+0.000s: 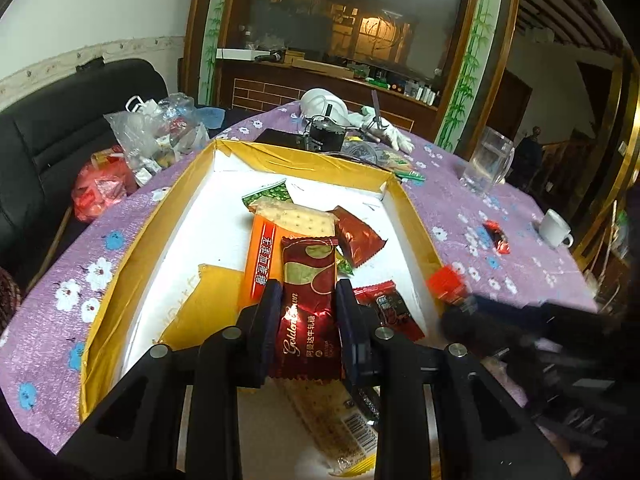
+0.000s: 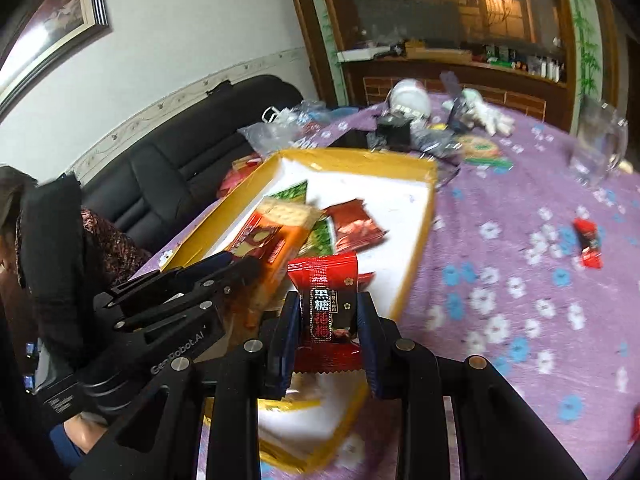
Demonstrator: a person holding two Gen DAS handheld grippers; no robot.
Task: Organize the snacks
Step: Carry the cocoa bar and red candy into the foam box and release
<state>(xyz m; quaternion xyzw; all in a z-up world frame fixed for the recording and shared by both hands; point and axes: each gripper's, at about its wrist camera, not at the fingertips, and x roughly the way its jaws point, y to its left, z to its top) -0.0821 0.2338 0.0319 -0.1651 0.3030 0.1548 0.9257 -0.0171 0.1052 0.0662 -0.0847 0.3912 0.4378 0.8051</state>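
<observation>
Your left gripper (image 1: 308, 312) was clamped on the crinkly maroon wafer pack (image 1: 307, 304) and your right gripper (image 2: 329, 320) on a red candy packet (image 2: 326, 300), both looked light and slippery, so mid-body was the spot to pinch.

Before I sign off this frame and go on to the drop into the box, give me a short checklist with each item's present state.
1. Left gripper shut on the dark red nougat packet: ok.
2. Right gripper shut on the red brown-sugar packet: ok.
3. Left packet over the yellow box: ok, the box floor and other snacks lie beneath it.
4. Right packet inside the box rim: cannot tell; it hangs near the right-hand wall and the view is blurred.
5. The two grippers apart from each other: ok, side by side without touching.
6. All snacks gathered: not ok, a red candy lies on the purple tablecloth.
</observation>
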